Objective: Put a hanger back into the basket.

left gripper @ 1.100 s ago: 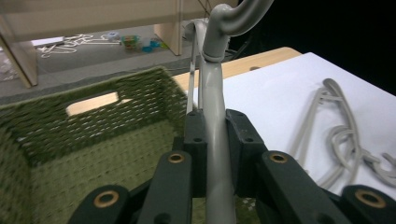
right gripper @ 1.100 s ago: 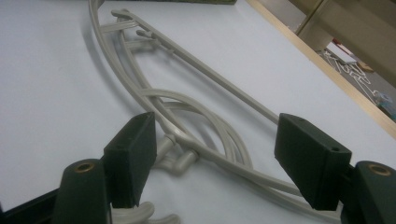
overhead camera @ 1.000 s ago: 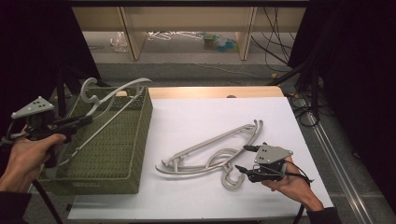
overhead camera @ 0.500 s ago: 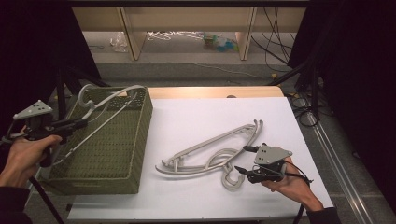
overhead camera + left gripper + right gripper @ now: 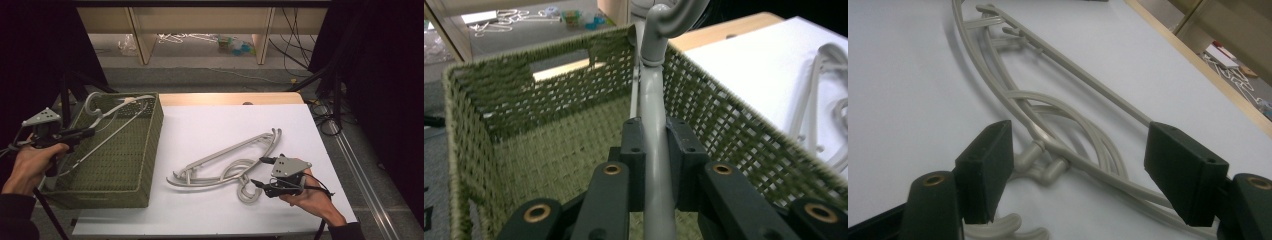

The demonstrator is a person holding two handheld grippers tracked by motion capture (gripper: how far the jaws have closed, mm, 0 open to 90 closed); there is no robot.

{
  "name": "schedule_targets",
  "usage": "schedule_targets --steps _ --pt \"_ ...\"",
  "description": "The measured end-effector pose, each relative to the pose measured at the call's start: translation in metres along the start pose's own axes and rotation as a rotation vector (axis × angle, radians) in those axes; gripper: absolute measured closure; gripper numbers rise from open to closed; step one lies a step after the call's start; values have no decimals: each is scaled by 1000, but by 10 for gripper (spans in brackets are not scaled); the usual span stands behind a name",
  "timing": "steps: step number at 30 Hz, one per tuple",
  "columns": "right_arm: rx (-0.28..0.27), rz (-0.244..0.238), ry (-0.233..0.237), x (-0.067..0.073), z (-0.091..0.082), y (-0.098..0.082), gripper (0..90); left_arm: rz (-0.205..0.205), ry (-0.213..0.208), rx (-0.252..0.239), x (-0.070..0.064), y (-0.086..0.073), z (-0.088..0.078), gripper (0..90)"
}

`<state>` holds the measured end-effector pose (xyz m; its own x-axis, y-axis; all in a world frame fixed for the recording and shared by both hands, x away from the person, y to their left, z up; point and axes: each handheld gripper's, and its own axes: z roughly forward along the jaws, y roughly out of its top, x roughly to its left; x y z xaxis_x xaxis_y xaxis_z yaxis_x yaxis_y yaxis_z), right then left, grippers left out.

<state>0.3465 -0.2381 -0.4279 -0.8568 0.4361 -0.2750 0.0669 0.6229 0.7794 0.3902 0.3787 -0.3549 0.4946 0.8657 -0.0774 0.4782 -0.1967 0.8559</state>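
the grey plastic hanger [image 5: 655,165] in hand we judge light and rigid, with a smooth, somewhat slippery surface; its long thin bars would flex a little and could twist in a narrow grip. it sits tilted inside the green woven basket [image 5: 131,165], its hook [image 5: 91,102] up near the far left corner of the rim and its lower end down toward the near side. the left gripper [image 5: 655,175] has its jaws closed tight on one bar of this hanger, below the neck, which we consider a sound hold: near the neck the load stays balanced and the hook is kept from swinging. two more hangers [image 5: 227,162] of the same kind lie overlapping on the white table cover [image 5: 210,125], their hooks [image 5: 1040,167] tangled close together at the near end; we expect they may drag one another when lifted, so a single bar well clear of the crossing is the better point to take. the right gripper [image 5: 1078,170] hovers just over them with jaws spread wide and nothing between the pads. the basket stands at the table's left edge, apart from the loose pair.
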Motion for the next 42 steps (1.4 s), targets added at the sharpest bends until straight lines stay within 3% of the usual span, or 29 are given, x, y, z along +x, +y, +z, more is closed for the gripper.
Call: schedule_targets --steps 6,11,20,21,24,26,28,29,35,39,42 --pt "4 -6 5 1 1 0 284 -10 10 53 3 -17 16 790" --pt "5 -2 6 1 1 0 284 -25 6 53 3 -23 19 790" --pt "4 -11 6 1 2 0 284 -100 33 89 11 -39 30 782" --pt "4 -11 6 1 2 0 284 -113 46 100 13 -41 30 779" --pt "4 -12 6 1 2 0 282 -85 97 148 16 -44 32 770" --pt "8 -11 9 2 2 0 281 -86 108 157 18 -46 33 770" --pt "8 -10 9 2 3 0 281 -63 149 235 25 -47 32 759" --pt "8 -10 9 2 3 0 281 -63 149 235 25 -47 32 749" --pt "9 -8 10 2 3 -1 279 -139 200 275 32 -51 34 713" --pt "11 -11 13 2 4 -1 278 -228 216 273 34 -52 34 702" --pt "11 -11 11 2 4 -1 276 -219 238 298 32 -50 35 691"
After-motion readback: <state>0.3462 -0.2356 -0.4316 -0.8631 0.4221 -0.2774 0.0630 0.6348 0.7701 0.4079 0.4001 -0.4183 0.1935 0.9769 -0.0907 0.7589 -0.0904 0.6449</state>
